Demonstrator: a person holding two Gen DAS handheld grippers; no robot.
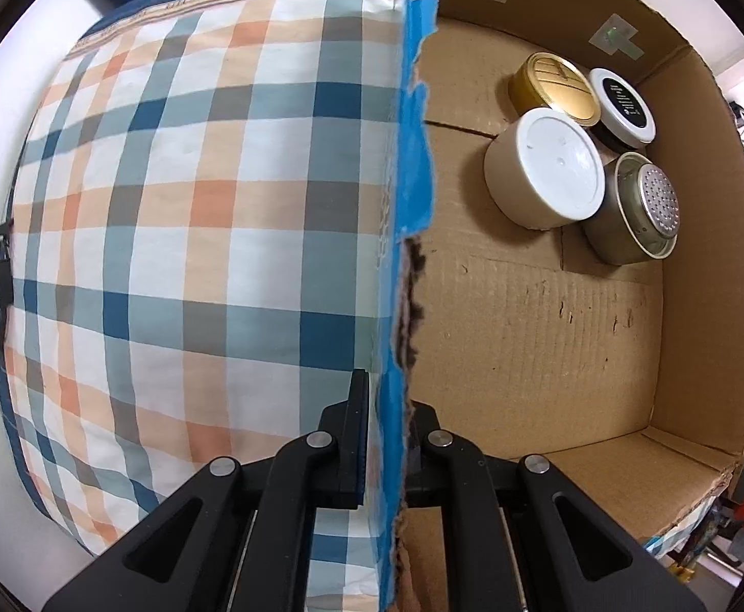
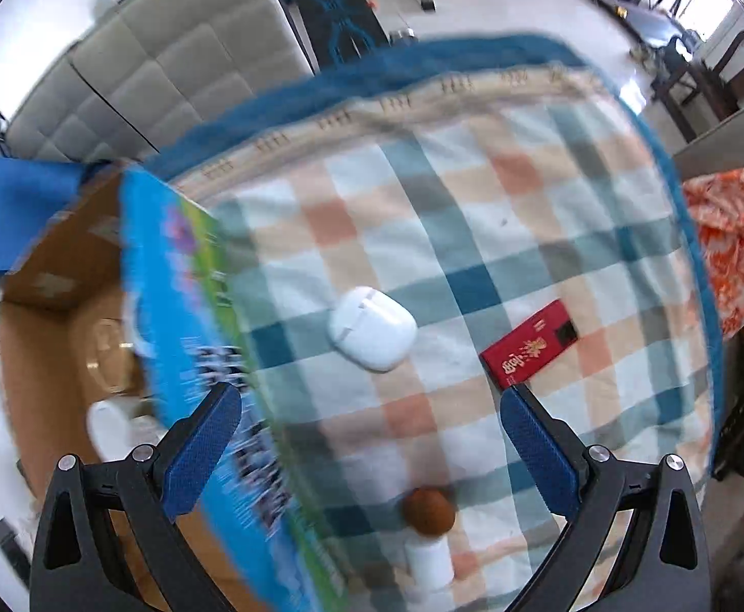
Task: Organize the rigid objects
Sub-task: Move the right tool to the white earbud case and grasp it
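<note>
Keep the left gripper (image 1: 387,438) clamped on the cardboard box (image 1: 550,306) wall while the right gripper (image 2: 372,438), jaws wide open, descends squarely over the white earbud case (image 2: 372,329) mid-tabletop.

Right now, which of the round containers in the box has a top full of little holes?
The metal tin at the lower right of the cluster has the perforated top. The white tub, gold tin and black-topped jar have solid lids.
</note>
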